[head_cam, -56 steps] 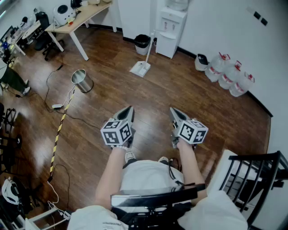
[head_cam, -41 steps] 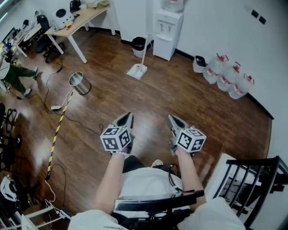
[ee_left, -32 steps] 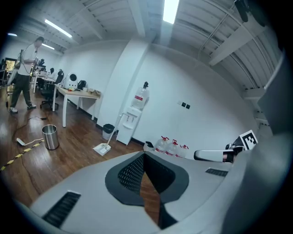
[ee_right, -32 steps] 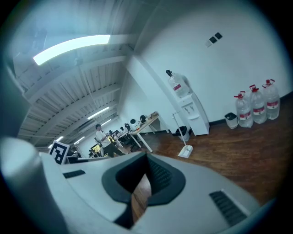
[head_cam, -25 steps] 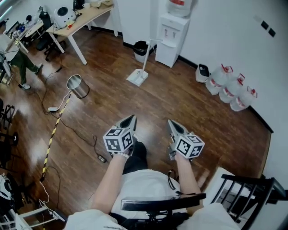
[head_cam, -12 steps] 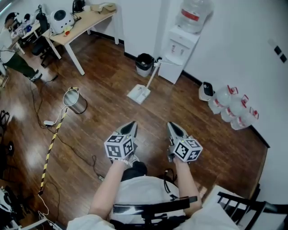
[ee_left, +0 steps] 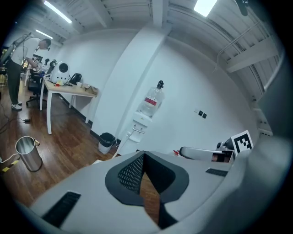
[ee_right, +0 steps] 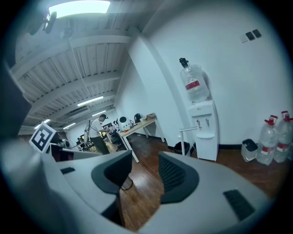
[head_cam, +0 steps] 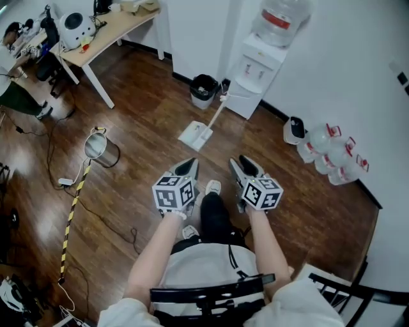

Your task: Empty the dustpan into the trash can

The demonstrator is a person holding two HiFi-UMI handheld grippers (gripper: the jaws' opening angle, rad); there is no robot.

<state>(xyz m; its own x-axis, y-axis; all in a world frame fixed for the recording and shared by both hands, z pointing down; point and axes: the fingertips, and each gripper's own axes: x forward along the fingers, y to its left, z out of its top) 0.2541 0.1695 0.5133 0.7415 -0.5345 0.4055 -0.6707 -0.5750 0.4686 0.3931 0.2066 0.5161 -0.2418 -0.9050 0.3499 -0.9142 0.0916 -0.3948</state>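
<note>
Wooden floor (head_cam: 147, 115), open around the dustpan (head_cam: 195, 135)

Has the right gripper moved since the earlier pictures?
Yes. The right gripper has come forward, nearer the dustpan on the floor. Its jaws have just been opening, with nothing between them.

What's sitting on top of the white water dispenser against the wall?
A large clear water bottle with a red label stands on the white water dispenser. The bottle covers the dispenser's top surface, so how it seats there cannot be seen.
</note>
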